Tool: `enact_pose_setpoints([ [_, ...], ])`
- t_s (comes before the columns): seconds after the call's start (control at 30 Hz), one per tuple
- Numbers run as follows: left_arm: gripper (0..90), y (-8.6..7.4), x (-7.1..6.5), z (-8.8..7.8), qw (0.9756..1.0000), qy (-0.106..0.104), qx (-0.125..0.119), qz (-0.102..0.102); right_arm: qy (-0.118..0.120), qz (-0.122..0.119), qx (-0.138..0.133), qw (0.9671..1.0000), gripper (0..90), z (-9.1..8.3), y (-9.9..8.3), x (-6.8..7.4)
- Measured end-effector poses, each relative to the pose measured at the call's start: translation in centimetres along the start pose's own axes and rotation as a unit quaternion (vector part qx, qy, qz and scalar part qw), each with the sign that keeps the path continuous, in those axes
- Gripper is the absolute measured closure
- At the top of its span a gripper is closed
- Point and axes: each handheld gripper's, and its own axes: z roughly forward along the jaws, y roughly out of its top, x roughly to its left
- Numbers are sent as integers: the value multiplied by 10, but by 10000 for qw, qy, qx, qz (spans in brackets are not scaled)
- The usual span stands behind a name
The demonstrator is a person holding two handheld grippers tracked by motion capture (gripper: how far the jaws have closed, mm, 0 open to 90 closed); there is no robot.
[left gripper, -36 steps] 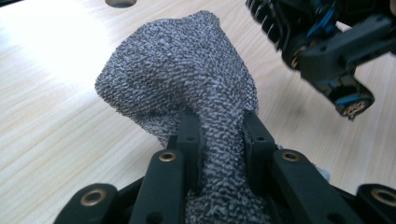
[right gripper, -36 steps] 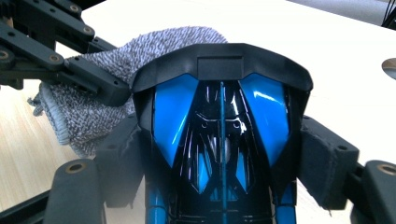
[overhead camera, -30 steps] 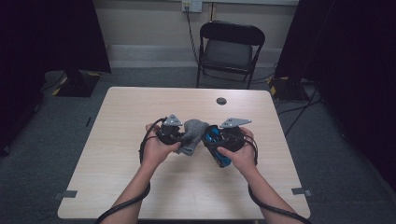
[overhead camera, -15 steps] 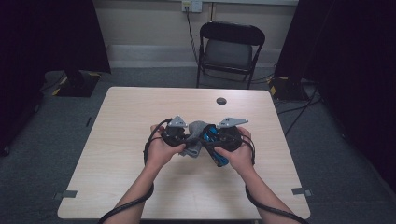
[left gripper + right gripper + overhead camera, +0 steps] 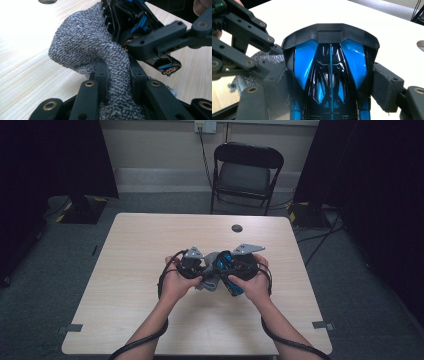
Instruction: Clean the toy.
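Over the middle of the table [image 5: 145,245] my two grippers meet. My left gripper [image 5: 196,268] is shut on a grey knitted cloth [image 5: 212,262]. In the left gripper view its fingertips [image 5: 101,73] pinch a fold of the cloth [image 5: 85,47], which drapes against a blue and black toy car [image 5: 140,22]. My right gripper [image 5: 239,270] is shut on the toy car [image 5: 229,271]. In the right gripper view the pads [image 5: 387,87] press on both sides of the car [image 5: 330,72], with the cloth [image 5: 259,60] and the left gripper [image 5: 242,45] at its left.
A small black round fitting [image 5: 237,228] sits in the tabletop near the far edge. A black folding chair [image 5: 247,175] stands behind the table, with cables on the floor to its right. Both of the person's forearms reach in from the near edge.
The left gripper with the cloth has edged right, closer against the car. The right gripper and car have hardly moved.
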Motion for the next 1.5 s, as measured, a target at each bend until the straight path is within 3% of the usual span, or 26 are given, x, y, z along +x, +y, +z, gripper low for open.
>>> enact_pose_setpoints([
  [0.47, 735, -4, -7, 6, 9998, -153, 93, 100, -41, -27, -18, 10000, 254, 1, 10, 1],
  [0.97, 734, -15, -27, 21, 9988, -370, 196, 268, -88, 20, -59, 9999, 254, 3, 24, 0],
  [1.5, 733, -28, -47, 34, 9949, -762, 385, 528, -130, 236, -188, 9995, 254, -1, 35, -9],
])
